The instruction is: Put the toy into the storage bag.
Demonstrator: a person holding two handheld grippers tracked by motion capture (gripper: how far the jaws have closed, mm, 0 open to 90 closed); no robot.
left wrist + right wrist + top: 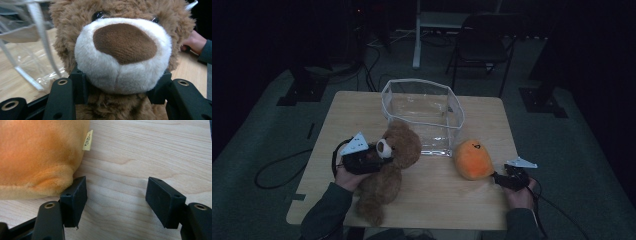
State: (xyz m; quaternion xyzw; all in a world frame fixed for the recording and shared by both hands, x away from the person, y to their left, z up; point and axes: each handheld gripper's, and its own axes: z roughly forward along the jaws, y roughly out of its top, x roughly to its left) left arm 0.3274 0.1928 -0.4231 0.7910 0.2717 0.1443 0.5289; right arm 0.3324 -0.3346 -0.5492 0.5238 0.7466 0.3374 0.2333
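1. The left gripper (379, 152) clamps the teddy bear (120, 50) by its white muzzle, jaws about half spread, beside the clear bin (424, 115).
2. The right gripper (116, 197) stands wide, grasping nothing; one jaw touches the orange plush (37, 155) on the table (150, 150).

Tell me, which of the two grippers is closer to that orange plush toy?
Right. The right gripper sits just beside the orange plush toy, one open jaw against its edge. The left gripper is across the table, clamped on the teddy bear's muzzle.
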